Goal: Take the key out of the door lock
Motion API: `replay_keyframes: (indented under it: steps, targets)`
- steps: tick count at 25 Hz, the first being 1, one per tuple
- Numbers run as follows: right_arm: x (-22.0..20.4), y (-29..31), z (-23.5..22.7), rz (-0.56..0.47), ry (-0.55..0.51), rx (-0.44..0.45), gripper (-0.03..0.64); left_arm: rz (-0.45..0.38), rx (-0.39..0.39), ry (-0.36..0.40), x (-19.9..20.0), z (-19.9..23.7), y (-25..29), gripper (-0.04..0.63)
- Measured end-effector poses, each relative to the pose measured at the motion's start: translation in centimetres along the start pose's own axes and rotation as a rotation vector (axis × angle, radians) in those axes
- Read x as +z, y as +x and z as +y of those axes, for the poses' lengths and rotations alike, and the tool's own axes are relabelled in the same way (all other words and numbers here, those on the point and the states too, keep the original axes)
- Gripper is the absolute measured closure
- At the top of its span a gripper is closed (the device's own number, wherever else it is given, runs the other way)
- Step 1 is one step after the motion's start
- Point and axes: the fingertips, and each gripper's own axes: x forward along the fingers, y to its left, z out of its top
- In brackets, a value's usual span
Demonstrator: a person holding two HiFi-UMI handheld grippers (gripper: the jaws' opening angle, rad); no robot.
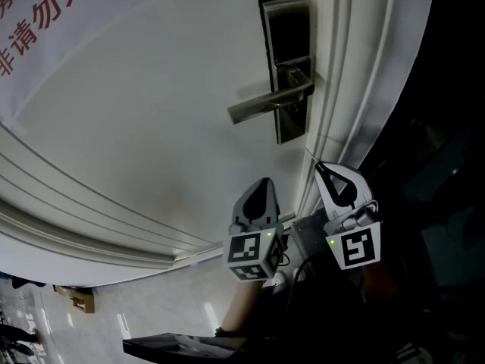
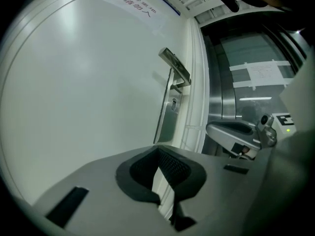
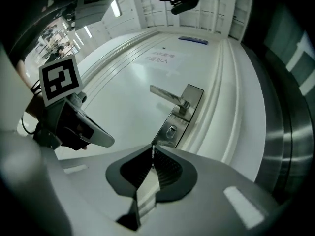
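Note:
On the white door (image 1: 151,105) a dark metal lock plate (image 1: 286,29) carries a lever handle (image 1: 269,103). Its keyhole (image 3: 171,131) sits below the handle and looks empty. My right gripper (image 1: 320,165) hangs below the plate, a short way off the door. It is shut on the thin key (image 3: 153,150), seen edge-on between the tips, and the key pokes out as a fine sliver (image 1: 311,155). My left gripper (image 1: 264,182) is beside it to the left, shut with nothing in it, pointing at the door beneath the lock plate (image 2: 170,112).
The white moulded door frame (image 1: 356,74) runs just right of the lock. Beyond it stands a dark steel panel (image 2: 246,82). A paper sign with red characters (image 1: 38,21) hangs on the door's upper left. A cardboard box (image 1: 76,298) lies on the floor.

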Motion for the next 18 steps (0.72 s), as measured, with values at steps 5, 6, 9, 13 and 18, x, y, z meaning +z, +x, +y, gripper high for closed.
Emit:
replay_keyframes:
  steps: [5, 6, 9, 13, 18]
  targets:
    - [-1.5, -0.4, 1.3, -0.01, 0.264, 0.013, 0.604, -0.004, -0.012, -0.006, -1.3, -0.1, -0.4, 0.595]
    - [-1.7, -0.3, 1.4, -0.013, 0.304, 0.014, 0.604, -0.003, -0.018, -0.007, -1.6, -0.3, -0.4, 0.595]
    - [-2.2, -0.3, 1.7, -0.01, 0.35, 0.013, 0.604, -0.007, -0.026, 0.0, -2.1, -0.6, -0.5, 0.595]
    - [-2.2, -0.2, 1.4, -0.012, 0.352, 0.005, 0.604, -0.013, -0.015, 0.009, -1.9, -0.4, -0.5, 0.595]
    - [-1.8, -0.1, 1.2, -0.024, 0.34, 0.011, 0.604, -0.018, 0.003, 0.007, -1.5, 0.0, -0.6, 0.595]
